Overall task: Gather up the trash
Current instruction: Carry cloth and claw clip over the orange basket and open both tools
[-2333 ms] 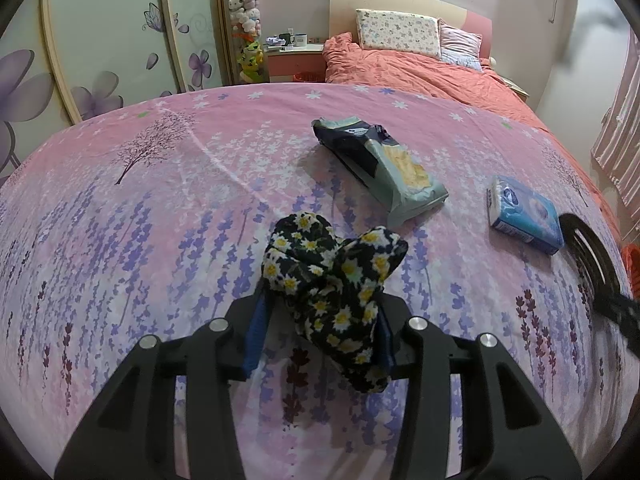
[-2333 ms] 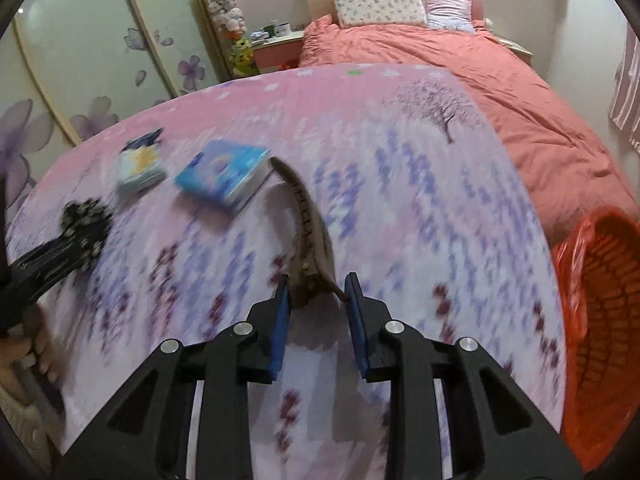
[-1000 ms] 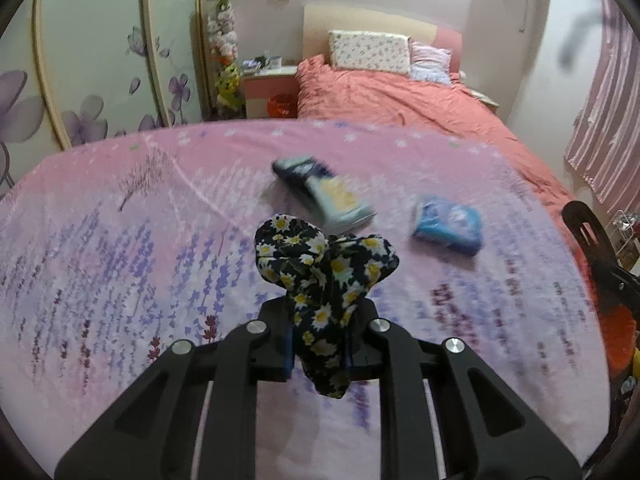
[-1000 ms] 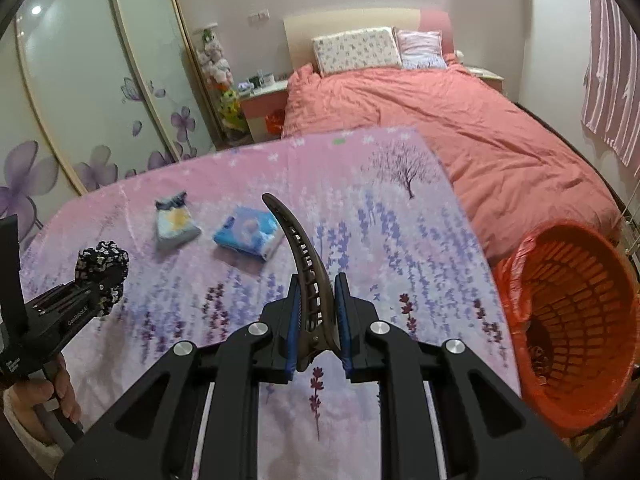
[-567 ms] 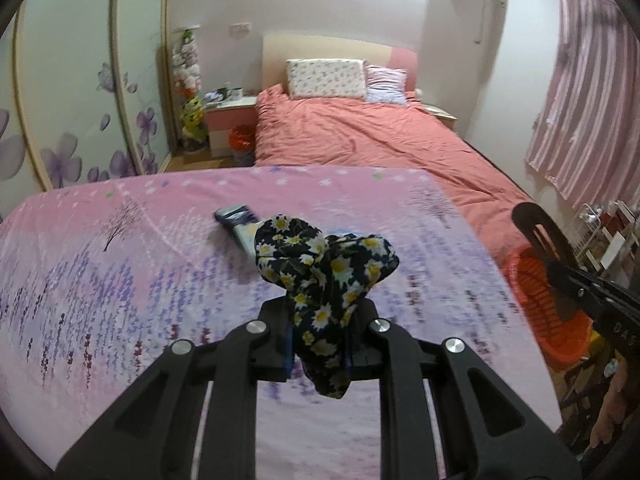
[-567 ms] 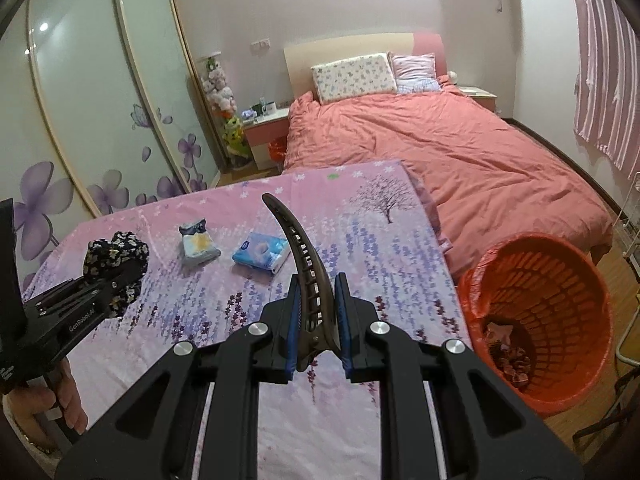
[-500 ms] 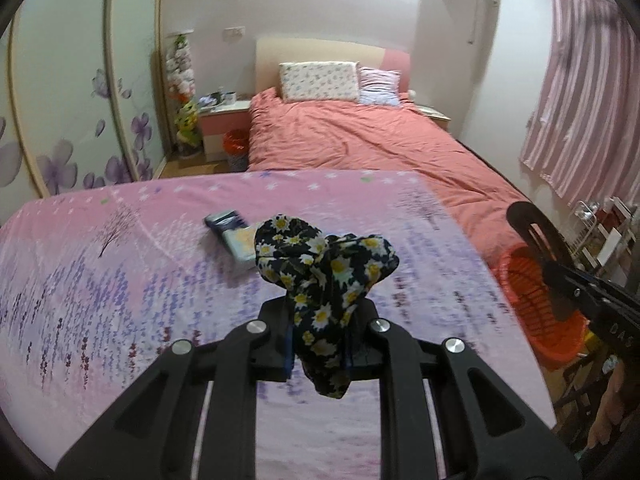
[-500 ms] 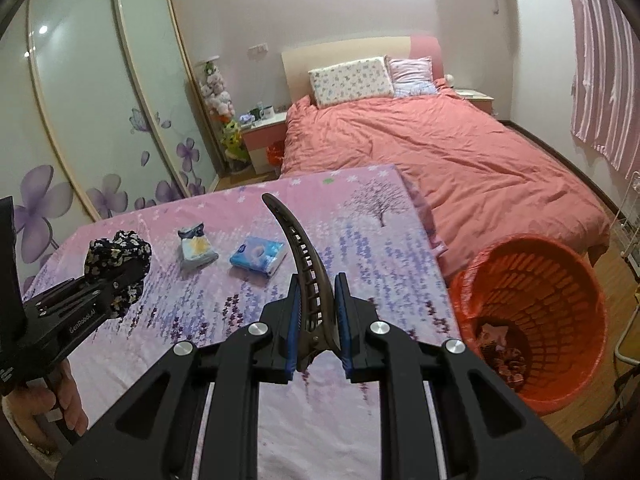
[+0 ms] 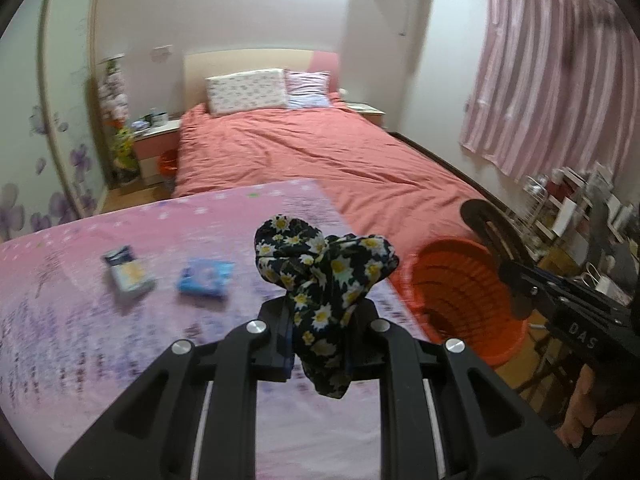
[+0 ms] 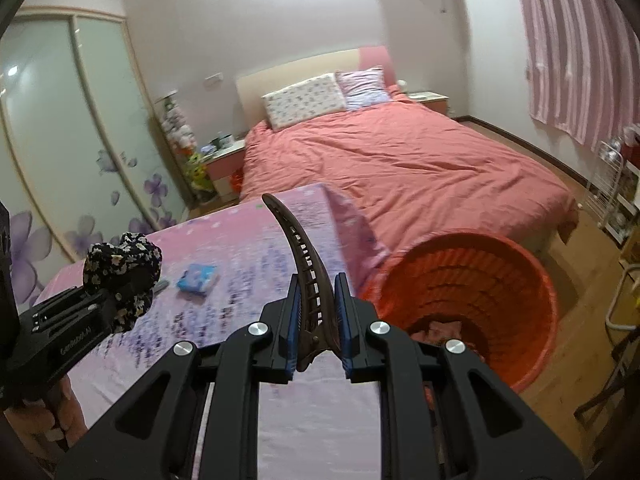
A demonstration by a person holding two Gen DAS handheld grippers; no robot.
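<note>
My left gripper (image 9: pixel 318 338) is shut on a black scrunchie with a daisy print (image 9: pixel 326 272), held up over the pink floral table cover (image 9: pixel 80 320); the same scrunchie (image 10: pixel 122 270) shows at the left of the right wrist view. My right gripper (image 10: pixel 316 320) is shut on a curved brown hair clip (image 10: pixel 302 264) that sticks up between the blue pads. That clip (image 9: pixel 486 230) also appears at the right in the left wrist view. An orange mesh bin (image 10: pixel 472 292) with some scraps inside stands on the floor to the right of the table (image 9: pixel 460 292).
On the cover lie a blue tissue pack (image 9: pixel 206 278) and a dark-and-yellow wipes pack (image 9: pixel 128 274). Behind is a bed with a coral quilt (image 10: pixel 400 160), a nightstand (image 10: pixel 224 160), sliding wardrobe doors (image 10: pixel 72 140), pink curtains (image 9: pixel 540 92) and a cluttered rack (image 9: pixel 568 204).
Both grippers have swung to the right and risen with the scrunchie and the clip still held. The orange bin has come closer and larger in both views; the packs have slid left.
</note>
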